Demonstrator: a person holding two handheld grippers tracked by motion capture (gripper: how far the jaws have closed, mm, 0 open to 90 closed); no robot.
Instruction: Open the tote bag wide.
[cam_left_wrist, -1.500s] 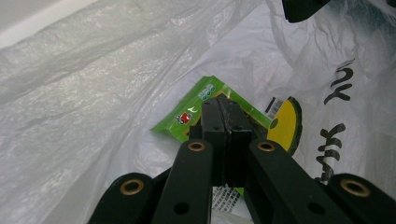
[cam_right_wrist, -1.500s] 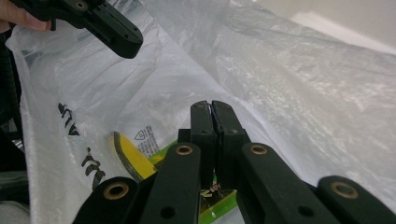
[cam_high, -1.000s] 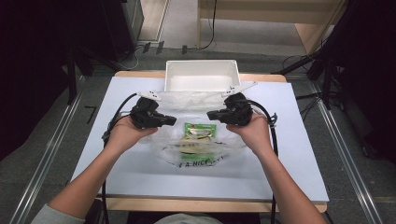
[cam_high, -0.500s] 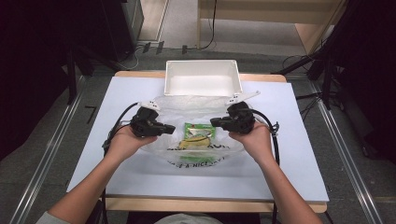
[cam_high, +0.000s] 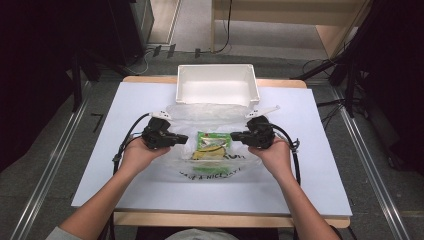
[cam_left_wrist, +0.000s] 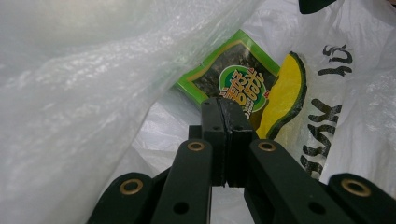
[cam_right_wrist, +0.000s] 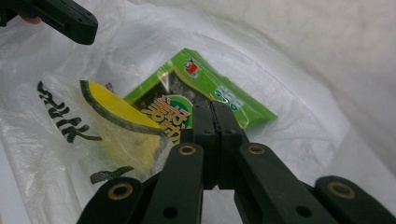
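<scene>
A clear plastic bag (cam_high: 210, 170) with black lettering lies on the white table top, its mouth toward the far side. Inside it rests a green seaweed packet (cam_high: 212, 141), also seen in the left gripper view (cam_left_wrist: 233, 77) and the right gripper view (cam_right_wrist: 205, 77). My left gripper (cam_high: 184, 140) points in from the bag's left and my right gripper (cam_high: 235, 135) from its right. Both pairs of jaws are pressed together, left (cam_left_wrist: 224, 105) and right (cam_right_wrist: 212, 108), with their tips among the bag's film just short of the packet. I cannot see film pinched between them.
An empty white tray (cam_high: 216, 69) stands at the far edge of the table, just beyond the bag. The white table top (cam_high: 320, 165) has bare room left, right and in front. Black cables trail from both grippers beside my wrists.
Both hands have sunk toward the table with the grippers, and the bag's raised upper film has settled lower. The jaws have stayed together.
</scene>
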